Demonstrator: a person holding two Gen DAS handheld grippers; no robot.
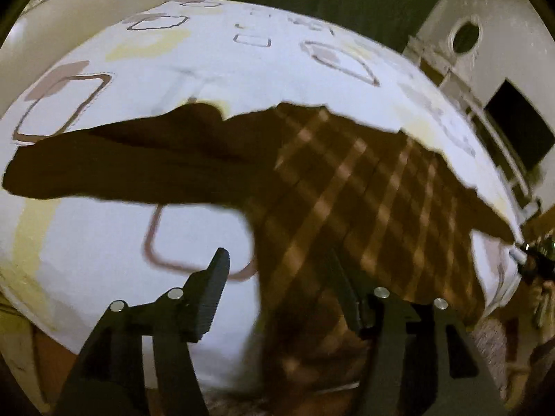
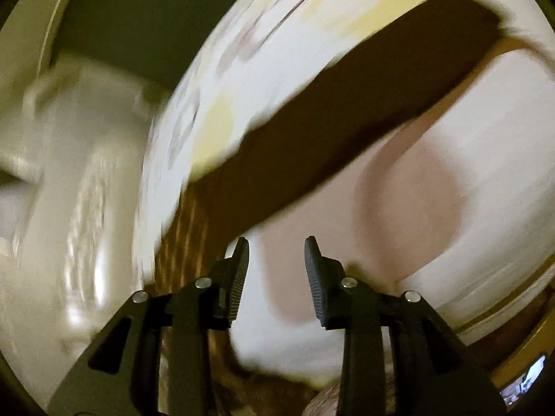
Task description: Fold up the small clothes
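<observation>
Brown plaid shirt (image 1: 364,187) lay spread on patterned bedsheet (image 1: 215,69), sleeve stretched sideways. Left gripper (image 1: 281,277) jaws wide, hovering over shirt hem. Right gripper (image 2: 276,260) jaws parted, empty, near sleeve (image 2: 347,111); view blurred.

Patterned bedsheet (image 1: 208,62), white cabinet (image 1: 485,10)

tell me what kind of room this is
Most likely a bedroom at home. A bedsheet printed with square outlines covers a wide soft surface like a bed, a brown shirt lies spread on it, and a white cabinet stands past its far edge.
</observation>
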